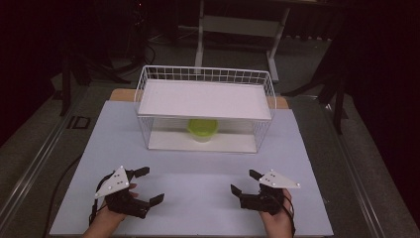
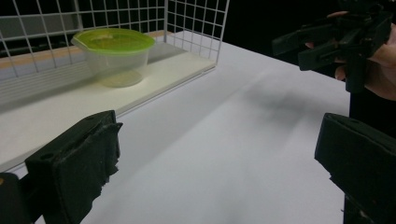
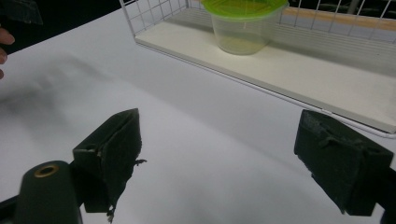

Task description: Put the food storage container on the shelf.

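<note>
A dim room surrounds a pale worktop (image 1: 198, 198), with dark floor and the legs of a desk frame (image 1: 237, 29) behind it.

Near the far edge of the worktop a clear plastic tub with a green lid (image 1: 202, 129) stands upright on the lower board of a white wire rack (image 1: 148, 84). In the high view the rack's upper shelf board (image 1: 205, 99) hides the back of the lid, so just its front edge and part of the wall show. The left gripper view gives the tub (image 2: 115, 56) whole: lid seated flat, walls see-through, a faint yellowish tint at the bottom; whether anything lies inside is hard to tell. In the right gripper view the tub (image 3: 243, 23) is cut off at the top edge of the picture. The upper shelf board carries nothing visible.

Both tools sit well apart from the rack, near the front edge. The left hand-held gripper (image 1: 144, 186) has its jaws spread wide with nothing between them, bare worktop showing in the gap. The right hand-held gripper (image 1: 246, 181) is likewise spread and empty. Each bears a grey three-cornered plate, and cables trail from them.
</note>
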The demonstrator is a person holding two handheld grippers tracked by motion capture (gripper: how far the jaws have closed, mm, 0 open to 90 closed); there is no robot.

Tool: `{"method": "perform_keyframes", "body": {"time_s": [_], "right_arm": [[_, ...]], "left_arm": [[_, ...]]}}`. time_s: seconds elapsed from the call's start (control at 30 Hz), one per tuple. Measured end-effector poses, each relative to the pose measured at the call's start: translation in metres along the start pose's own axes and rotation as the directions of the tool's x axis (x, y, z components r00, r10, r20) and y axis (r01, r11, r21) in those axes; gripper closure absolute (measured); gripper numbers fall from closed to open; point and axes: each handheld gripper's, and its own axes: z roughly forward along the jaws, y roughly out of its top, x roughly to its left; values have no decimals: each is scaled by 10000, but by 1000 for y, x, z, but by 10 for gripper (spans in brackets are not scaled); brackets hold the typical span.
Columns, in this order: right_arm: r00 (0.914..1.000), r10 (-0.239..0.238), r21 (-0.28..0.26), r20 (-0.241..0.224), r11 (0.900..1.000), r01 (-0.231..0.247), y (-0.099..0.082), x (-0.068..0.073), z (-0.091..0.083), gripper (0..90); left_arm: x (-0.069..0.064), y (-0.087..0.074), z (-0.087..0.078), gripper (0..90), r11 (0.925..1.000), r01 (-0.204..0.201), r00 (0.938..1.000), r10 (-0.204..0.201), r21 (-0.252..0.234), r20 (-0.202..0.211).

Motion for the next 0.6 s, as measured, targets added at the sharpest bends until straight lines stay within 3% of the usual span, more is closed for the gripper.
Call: {"method": "perform_keyframes", "body": {"time_s": [0.23,0.6], "right_arm": [[9999,-105,-83,117,9999,106,-1,-1,0,151],[9999,82,358,91,9993,-85,-6,-6,6,151]], "left_arm": [[1,-2,0,9,9999,-132,9995,134,67,-282],[1,-1,-2,9,9998,-148,9992,145,-91,-361]]}}
